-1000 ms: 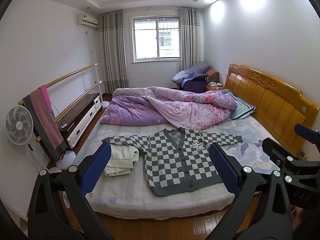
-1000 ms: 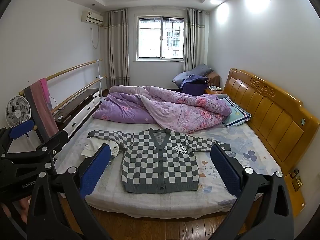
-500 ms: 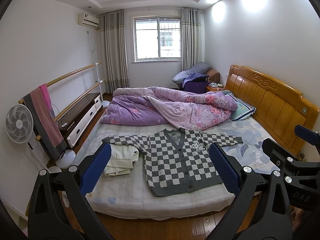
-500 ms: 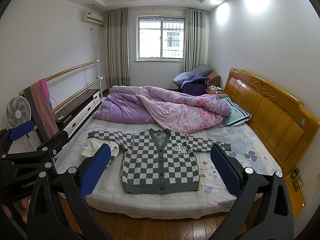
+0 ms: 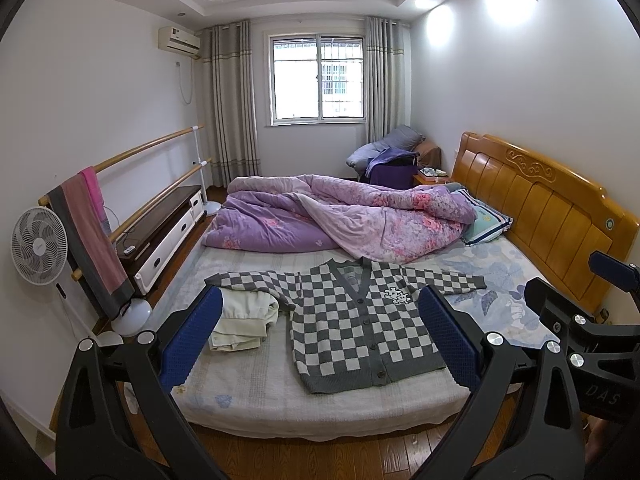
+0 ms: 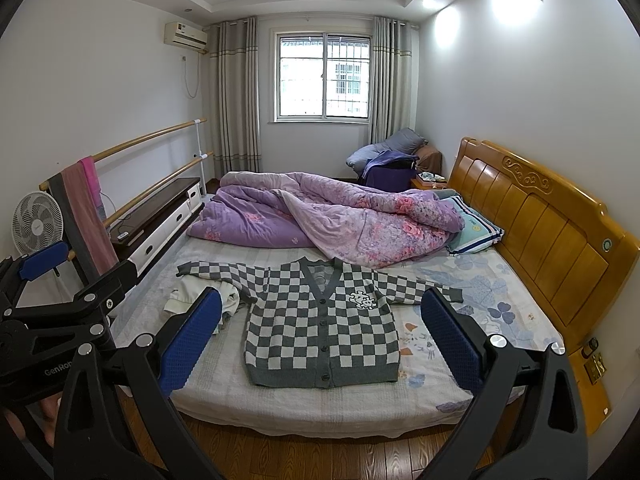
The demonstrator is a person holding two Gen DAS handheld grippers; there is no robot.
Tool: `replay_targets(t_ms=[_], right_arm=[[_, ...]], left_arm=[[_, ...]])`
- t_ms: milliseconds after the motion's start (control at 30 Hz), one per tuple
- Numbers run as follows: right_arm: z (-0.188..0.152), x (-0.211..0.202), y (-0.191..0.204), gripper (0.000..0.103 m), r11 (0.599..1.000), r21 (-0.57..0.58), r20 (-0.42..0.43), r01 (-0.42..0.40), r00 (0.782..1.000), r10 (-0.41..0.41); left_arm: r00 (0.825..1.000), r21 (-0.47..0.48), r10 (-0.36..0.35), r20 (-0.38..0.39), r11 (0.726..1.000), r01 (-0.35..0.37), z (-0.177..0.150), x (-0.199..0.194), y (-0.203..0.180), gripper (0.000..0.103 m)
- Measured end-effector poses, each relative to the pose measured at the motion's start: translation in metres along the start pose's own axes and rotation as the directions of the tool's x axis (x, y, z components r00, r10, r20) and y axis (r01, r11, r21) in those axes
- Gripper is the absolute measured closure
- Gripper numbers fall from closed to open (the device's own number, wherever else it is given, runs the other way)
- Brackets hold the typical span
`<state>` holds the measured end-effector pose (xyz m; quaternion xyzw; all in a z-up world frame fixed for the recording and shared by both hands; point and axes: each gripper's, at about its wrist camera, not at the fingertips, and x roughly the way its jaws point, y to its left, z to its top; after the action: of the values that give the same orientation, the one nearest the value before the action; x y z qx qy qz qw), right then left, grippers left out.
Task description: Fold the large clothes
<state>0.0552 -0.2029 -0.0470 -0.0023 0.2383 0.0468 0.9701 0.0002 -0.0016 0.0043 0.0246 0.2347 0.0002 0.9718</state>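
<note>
Left wrist view, checkered cardigan (image 5: 352, 320) flat on bed (image 5: 280, 396) beside folded cream garment (image 5: 244, 320), unchanged from earlier, left gripper (image 5: 320, 336) and right gripper (image 6: 320, 336) both wide, empty, unmoved.

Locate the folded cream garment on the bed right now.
In both wrist views the folded cream garment lies on the bed's left side, partly under the left sleeve of the grey-and-white checked knit cardigan.

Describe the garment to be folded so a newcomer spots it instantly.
Start at the bed with the orange wooden headboard. On the near half of its mattress, in front of the heaped purple floral quilt, lies the grey-and-white checkered knit cardigan, spread flat, buttoned, sleeves out. Unlike the plain cream folded clothes under its sleeve, it is checkered with a white chest patch.
</note>
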Motion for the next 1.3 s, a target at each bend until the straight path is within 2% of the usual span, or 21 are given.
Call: replay_targets(t_ms=[1133,1300], right_arm=[[-0.002,0.007,0.016,0.007,1.0,-0.001,-0.007,-0.004,1.0,0.004],[-0.004,0.018,0.025,0.007,1.0,-0.001,-0.015,-0.005,1.0,0.005]], left_arm=[[1.0,-0.01,-0.001,-0.002,1.0,0.001,0.001,0.001,0.002,0.005],[1.0,-0.013,-0.001,-0.008,1.0,0.001,-0.004,0.012,0.006,0.005]])
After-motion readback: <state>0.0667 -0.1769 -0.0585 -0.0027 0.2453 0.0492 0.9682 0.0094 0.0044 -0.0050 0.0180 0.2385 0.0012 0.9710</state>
